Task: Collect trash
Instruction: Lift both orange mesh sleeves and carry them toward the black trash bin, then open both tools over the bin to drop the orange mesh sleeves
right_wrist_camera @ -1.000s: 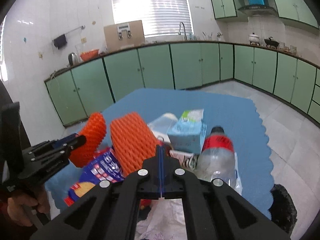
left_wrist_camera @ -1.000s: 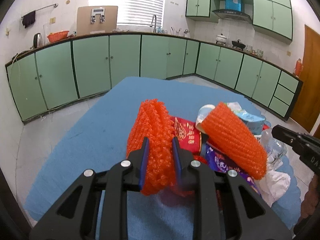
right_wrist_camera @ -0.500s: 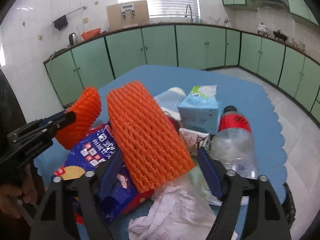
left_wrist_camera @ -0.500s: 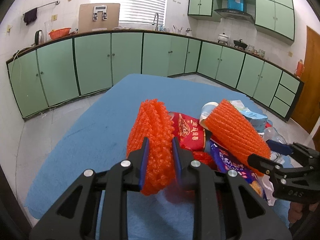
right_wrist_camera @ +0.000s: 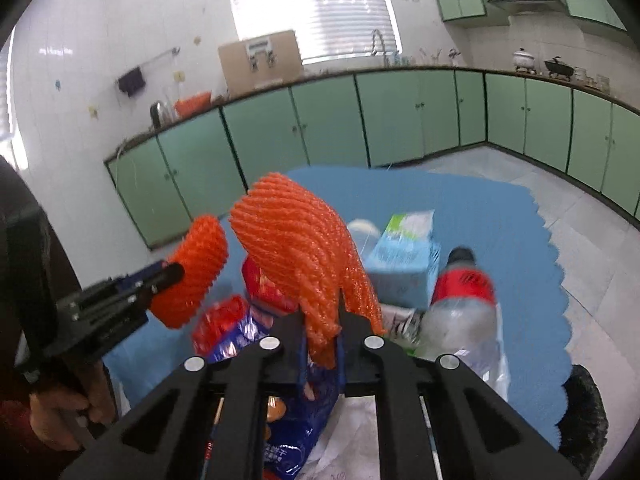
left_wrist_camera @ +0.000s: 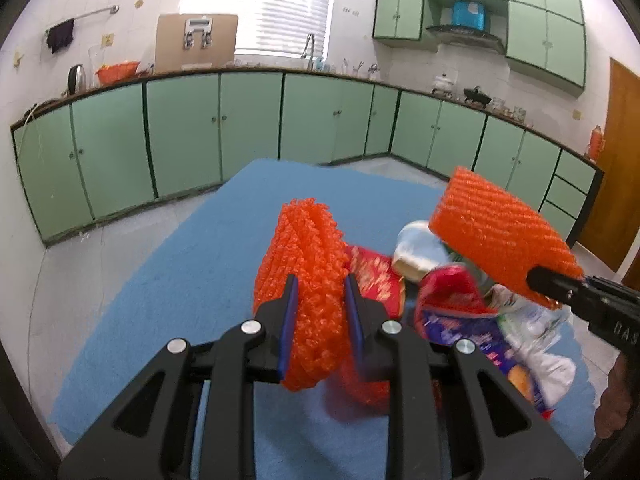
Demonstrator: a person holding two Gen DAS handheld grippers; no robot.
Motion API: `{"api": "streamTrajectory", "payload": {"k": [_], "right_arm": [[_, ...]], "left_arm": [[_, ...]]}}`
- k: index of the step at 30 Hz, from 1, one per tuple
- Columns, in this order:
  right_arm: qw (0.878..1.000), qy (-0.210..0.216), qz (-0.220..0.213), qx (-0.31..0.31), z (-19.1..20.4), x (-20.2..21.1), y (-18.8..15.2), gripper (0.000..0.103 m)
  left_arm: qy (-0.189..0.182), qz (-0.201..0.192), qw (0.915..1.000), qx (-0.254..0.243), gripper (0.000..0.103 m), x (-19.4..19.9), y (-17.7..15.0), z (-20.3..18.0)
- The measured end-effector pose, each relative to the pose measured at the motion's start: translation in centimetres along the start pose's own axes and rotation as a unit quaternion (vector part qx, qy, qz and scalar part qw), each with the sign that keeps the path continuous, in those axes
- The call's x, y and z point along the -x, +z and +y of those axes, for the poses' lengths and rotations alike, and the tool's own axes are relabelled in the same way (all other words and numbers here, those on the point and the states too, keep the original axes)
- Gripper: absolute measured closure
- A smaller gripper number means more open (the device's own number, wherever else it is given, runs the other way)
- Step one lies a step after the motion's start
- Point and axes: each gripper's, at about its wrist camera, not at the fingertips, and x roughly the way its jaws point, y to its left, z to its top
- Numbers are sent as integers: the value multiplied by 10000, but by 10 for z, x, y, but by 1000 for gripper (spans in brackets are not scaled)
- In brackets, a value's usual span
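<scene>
My left gripper (left_wrist_camera: 318,312) is shut on an orange foam net sleeve (left_wrist_camera: 308,272) and holds it above the blue table mat (left_wrist_camera: 192,264). My right gripper (right_wrist_camera: 322,336) is shut on a second orange foam net sleeve (right_wrist_camera: 296,248), lifted above the trash pile; it shows at the right of the left wrist view (left_wrist_camera: 500,236). The pile holds a blue snack bag (right_wrist_camera: 296,424), a red packet (left_wrist_camera: 376,276), a light blue carton (right_wrist_camera: 404,260), a plastic bottle with a red label (right_wrist_camera: 460,304) and white crumpled plastic (left_wrist_camera: 548,364).
Green kitchen cabinets (left_wrist_camera: 184,136) run along the far walls with a tiled floor (right_wrist_camera: 540,176) between them and the table. The mat's scalloped right edge (right_wrist_camera: 560,288) lies near the bottle. A dark furry object (right_wrist_camera: 584,412) sits beyond the table's right edge.
My right gripper has closed on the second orange sleeve and lifted it up off the pile. My left gripper has kept its grip on the first sleeve and barely moved.
</scene>
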Motion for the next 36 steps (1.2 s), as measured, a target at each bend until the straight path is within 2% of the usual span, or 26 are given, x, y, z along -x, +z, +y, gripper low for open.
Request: {"api": "streamTrajectory", "payload": {"k": [5, 11, 16, 20, 25, 30, 36], "right_arm": [[9989, 19, -333, -331, -12, 20, 15, 92], [9962, -474, -601, -413, -32, 54, 22, 92], [9893, -1113, -746, -578, -62, 94, 15, 92], [9777, -1748, -794, -856, -93, 133, -4, 92], [9609, -2336, -820, -1244, -131, 171, -29, 92], [9424, -2861, -749, -1561, -167, 193, -57, 92], [9287, -3155, -627, -1843, -198, 204, -82, 92]], "left_arm": [[-308, -290, 9990, -137, 81, 13, 20, -23], [-914, -407, 9944, -328, 81, 19, 35, -71], [-1508, -372, 9864, -528, 81, 18, 35, -125], [-2087, -307, 9748, -725, 81, 19, 28, -176], [-2803, -165, 9548, -973, 81, 17, 8, -239], [-3278, 82, 9374, -1170, 81, 5, -18, -291], [-3462, 389, 9281, -1315, 81, -19, -47, -329]]}}
